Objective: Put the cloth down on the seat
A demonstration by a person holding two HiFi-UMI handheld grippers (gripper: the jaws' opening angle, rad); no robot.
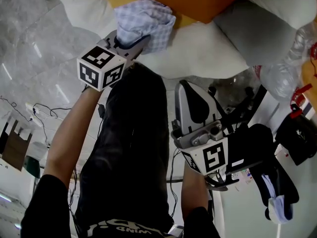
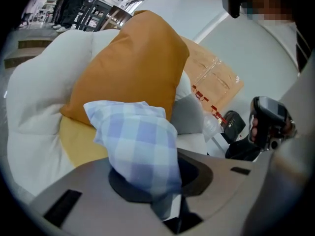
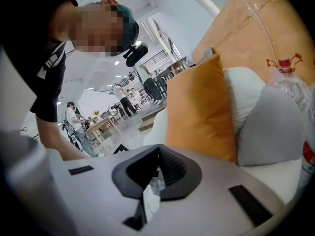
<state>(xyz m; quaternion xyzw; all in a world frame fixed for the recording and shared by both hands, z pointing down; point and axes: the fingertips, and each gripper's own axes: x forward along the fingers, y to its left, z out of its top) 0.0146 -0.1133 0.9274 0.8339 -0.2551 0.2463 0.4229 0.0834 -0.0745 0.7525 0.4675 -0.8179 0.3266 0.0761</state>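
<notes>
While the left gripper (image 1: 133, 44) clamps the cloth (image 1: 144, 20) over the seat (image 1: 198, 51) at upper centre, the right gripper (image 1: 188, 95) stands closed, empty.

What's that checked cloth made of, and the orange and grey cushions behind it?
The cloth looks like thin woven cotton, matte: blue-white checks, soft crumpled folds. The orange cushion seems a smooth matte fabric over plump filling, with rounded bulges and no sheen. The grey cushion looks similar; its weave is too fine to tell.
</notes>
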